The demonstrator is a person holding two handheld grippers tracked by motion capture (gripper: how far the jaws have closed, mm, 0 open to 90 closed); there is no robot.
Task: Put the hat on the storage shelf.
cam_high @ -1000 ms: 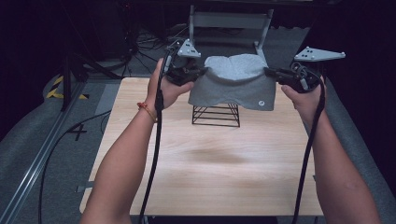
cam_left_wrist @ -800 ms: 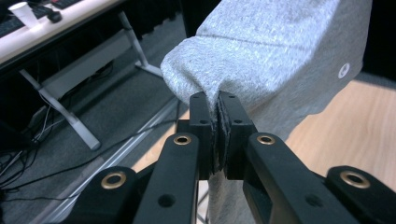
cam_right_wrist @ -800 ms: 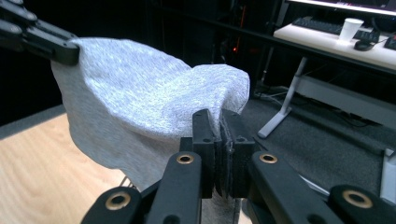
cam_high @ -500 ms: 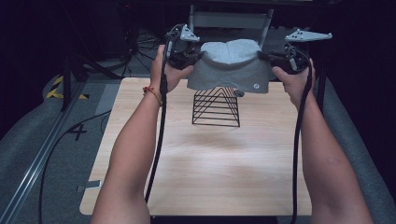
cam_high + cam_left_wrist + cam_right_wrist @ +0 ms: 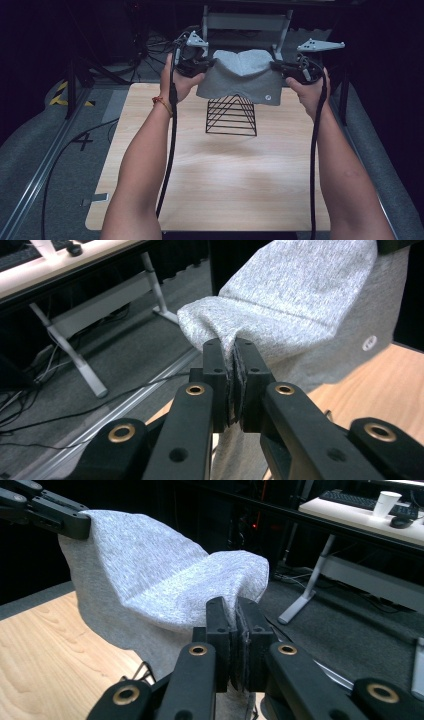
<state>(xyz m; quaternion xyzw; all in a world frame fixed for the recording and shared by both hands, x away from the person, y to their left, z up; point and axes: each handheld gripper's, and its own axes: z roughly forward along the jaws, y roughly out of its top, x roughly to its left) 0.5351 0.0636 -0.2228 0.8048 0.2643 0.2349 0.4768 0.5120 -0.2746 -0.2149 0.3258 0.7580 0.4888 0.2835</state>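
Grey marl knit garment (image 5: pixel 241 76), soft, with a small round white mark near its lower edge; held up in the air, stretched between the two grippers over the far part of the counter, sagging in the middle, its lower edge hanging just above a black wire rack (image 5: pixel 231 115)

Left hand-held gripper (image 5: pixel 201 65): jaws closed tight on one corner of the cloth, fabric pinched between the pads in the left gripper view

Right hand-held gripper (image 5: pixel 283 68): jaws likewise clamped on the opposite corner, cloth bunched between the pads in the right gripper view

Wire rack: triangular frame of thin black rods, standing on the counter below the garment

Counter (image 5: pixel 225 190): pale wood grain, rectangular, bare on the near side, a faint shadow under the rack

Room: dark surroundings; grey floor covering to both sides; a metal rail (image 5: pixel 35 185) along the left; yellow-and-black tape (image 5: pixel 62 95) on the floor; loose cables; a pale desk frame (image 5: pixel 245 22) beyond the far edge; a keyboard and a paper cup (image 5: pixel 386 502) on a desk in the right gripper view
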